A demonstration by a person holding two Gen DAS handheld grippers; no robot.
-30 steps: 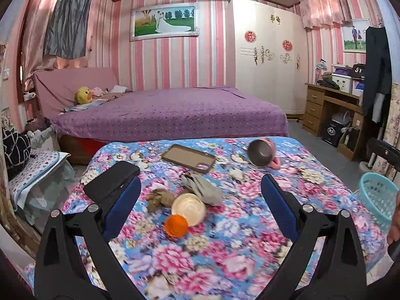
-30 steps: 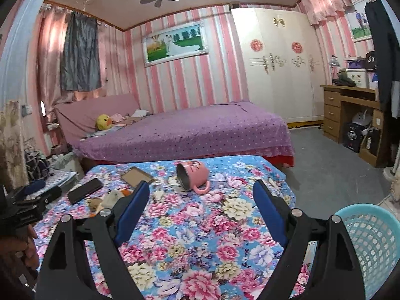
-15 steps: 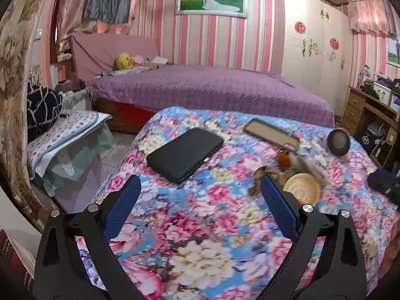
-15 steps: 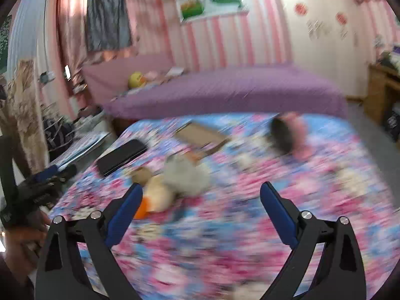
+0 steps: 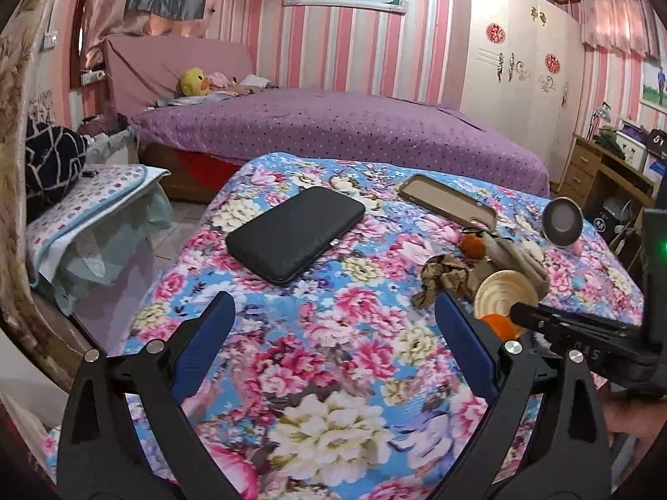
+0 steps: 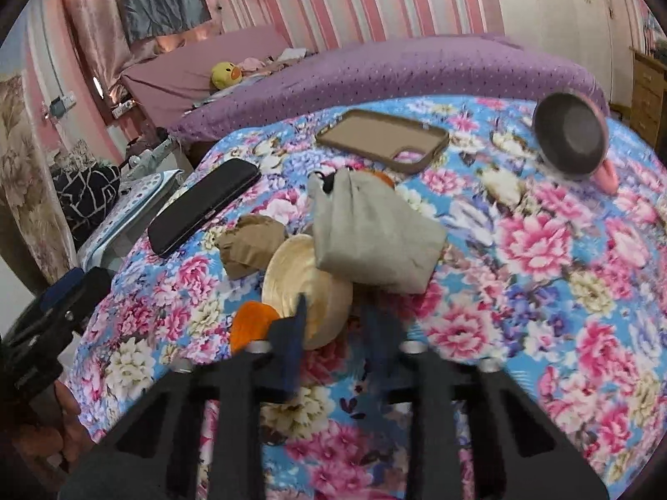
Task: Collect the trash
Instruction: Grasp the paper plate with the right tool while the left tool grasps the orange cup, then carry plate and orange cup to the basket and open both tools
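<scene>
Now the right hand-held gripper (image 6: 333, 325) has its jaws nearly shut at the near rim of the cream paper cup (image 6: 306, 287) on the floral table (image 6: 542, 291), orange peel (image 6: 250, 321) just left. Motion blur hides whether the pads press it. Left hand-held gripper (image 5: 333, 333) gapes wide over bare cloth.

On the worktop (image 6: 542, 291) a heap sits mid-left — a cup (image 6: 304, 287), a bag (image 6: 371, 233) leaning on its far side, a paper wad (image 6: 250, 246) to its left, a ball (image 6: 250, 321) at its near edge. Left of the heap lies a wallet (image 6: 204, 204); behind it a phone case (image 6: 379, 137); far right a tipped mug (image 6: 571, 137). The bed (image 6: 375, 71) stands behind.
</scene>
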